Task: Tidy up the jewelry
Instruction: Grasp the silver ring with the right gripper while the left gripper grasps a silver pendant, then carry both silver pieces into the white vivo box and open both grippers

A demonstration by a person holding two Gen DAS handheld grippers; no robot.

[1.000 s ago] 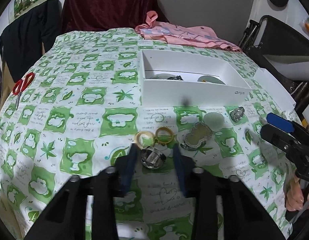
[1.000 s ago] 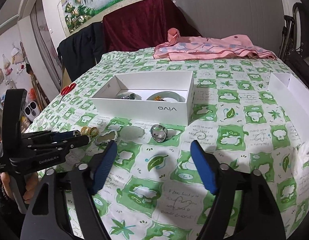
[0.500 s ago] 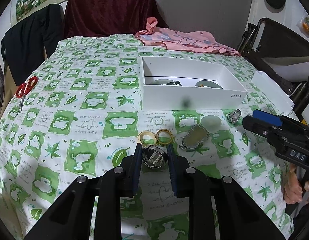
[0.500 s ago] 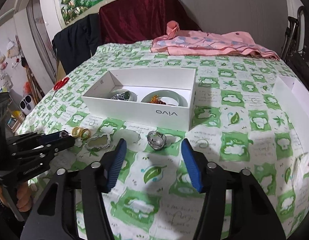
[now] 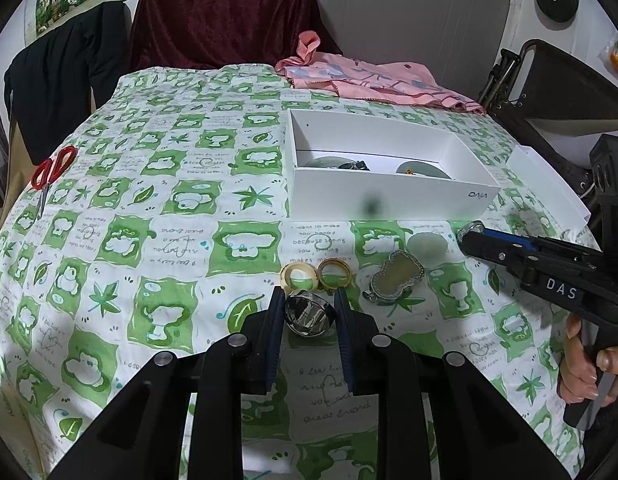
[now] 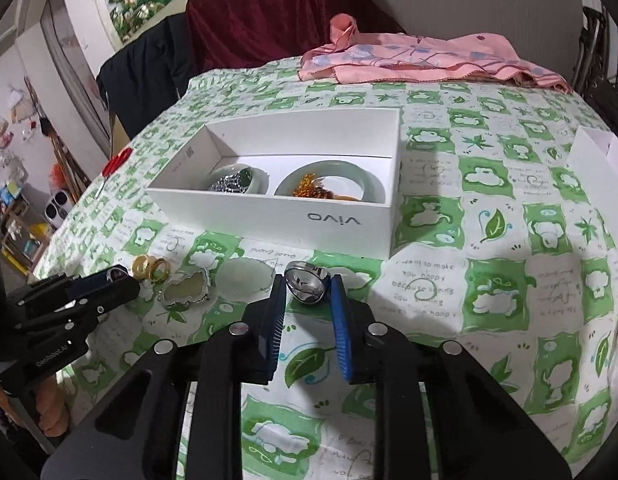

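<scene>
Left wrist view: my left gripper [image 5: 309, 312] has its two blue pads clamped on a wide silver ring [image 5: 309, 313], which sits low over the green-and-white checked tablecloth [image 5: 149, 240]. Just beyond the fingertips lie a cream ring [image 5: 299, 277] and a gold ring [image 5: 335, 275], touching each other. To their right rest a cloud-shaped pendant [image 5: 397, 277] and a pale green disc [image 5: 427, 243]. Farther back stands the white box [image 5: 389, 196], holding two pale green bangles only partly visible over its wall. Red scissors [image 5: 53, 170] lie near the cloth's left edge; a pink garment [image 5: 373, 82] lies at the far side. At the right edge I see my right gripper [image 5: 471, 234] from the side, held by a hand [image 5: 585, 364].

Right wrist view: my right gripper [image 6: 307, 286] is closing its jaws around a second silver ring [image 6: 307, 286]; the ring stands between the blue pads, and I cannot tell whether both pads press on it yet. This ring sits on the cloth just in front of the box [image 6: 277, 216], whose two bangles enclose dark beads and amber beads respectively. My left gripper [image 6: 117, 280] shows at the left, beside the pendant [image 6: 185, 286] and the two small rings.
</scene>
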